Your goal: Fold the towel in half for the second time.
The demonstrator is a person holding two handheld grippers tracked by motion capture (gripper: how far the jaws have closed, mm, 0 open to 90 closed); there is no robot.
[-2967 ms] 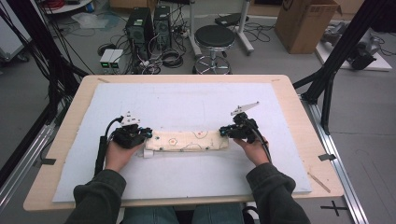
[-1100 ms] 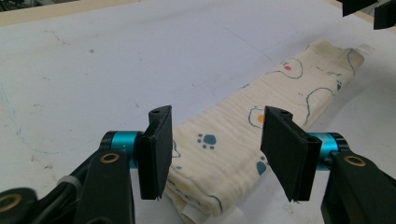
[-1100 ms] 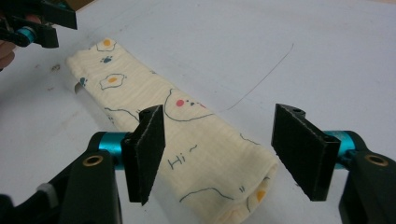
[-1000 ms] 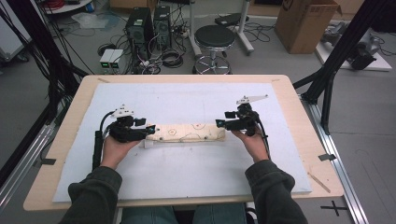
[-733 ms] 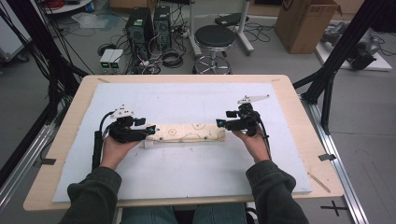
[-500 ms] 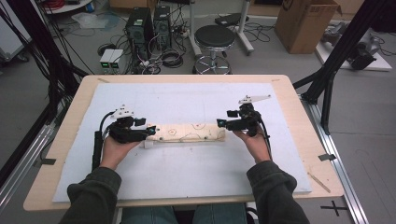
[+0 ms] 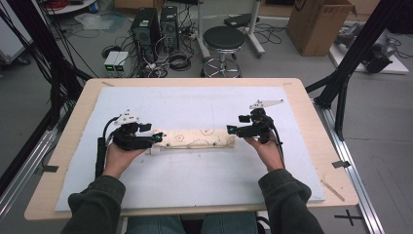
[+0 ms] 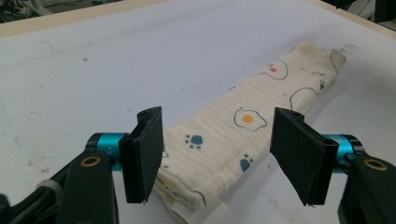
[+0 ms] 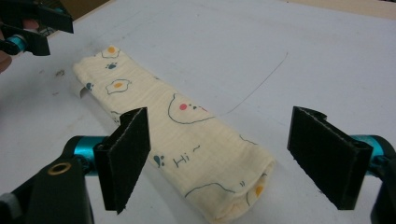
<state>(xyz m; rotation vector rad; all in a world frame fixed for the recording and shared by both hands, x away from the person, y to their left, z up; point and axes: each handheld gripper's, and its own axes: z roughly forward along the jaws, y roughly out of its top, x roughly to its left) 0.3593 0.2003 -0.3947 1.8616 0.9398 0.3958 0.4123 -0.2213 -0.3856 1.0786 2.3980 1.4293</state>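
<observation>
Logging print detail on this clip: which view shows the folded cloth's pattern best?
The right gripper view: the folded cloth lies close, with eggs, paw prints and "Hi" readable. The left gripper view shows eggs and paws too; the high view shows a pale strip.

Both forearms reach forward, left gripper (image 7: 157, 138) and right gripper (image 7: 230, 129) facing inward, jaws spread wide

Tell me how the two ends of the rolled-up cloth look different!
The cloth's left end, by the left claw, has a white tag poking out and fried-egg and paw prints. The right end, by the right claw, is smoothly rounded with "Hi~" written near it. Both ends lie flat between open jaws, ungripped.
</observation>
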